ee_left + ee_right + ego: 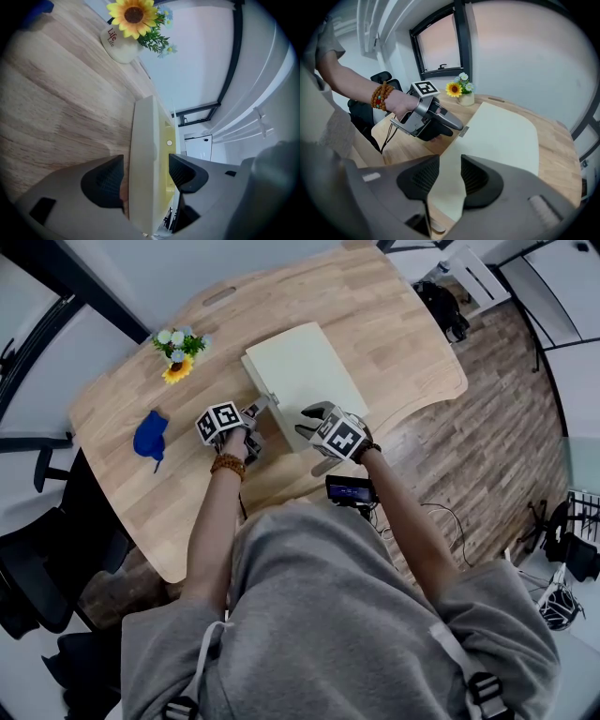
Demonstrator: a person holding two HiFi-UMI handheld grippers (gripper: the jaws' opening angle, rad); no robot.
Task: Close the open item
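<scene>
A flat cream box (pixel 309 371) lies on the wooden table (pixel 394 324), its lid slightly raised at the near side. My left gripper (pixel 251 420) is at the box's near-left corner. In the left gripper view the box's thick edge (pixel 143 159) and its yellowish inside (pixel 164 154) run between the two pads of the left gripper (pixel 146 176), which is shut on it. My right gripper (pixel 314 413) is at the near edge, and it (pixel 450 176) is shut on the near corner of the lid (pixel 497 136).
A small pot of artificial flowers with a sunflower (pixel 178 352) stands at the table's far left, also seen as a flower pot (pixel 129 26). A blue cloth-like object (pixel 150 435) lies left of my hands. A dark device (pixel 350 489) sits at the table's near edge.
</scene>
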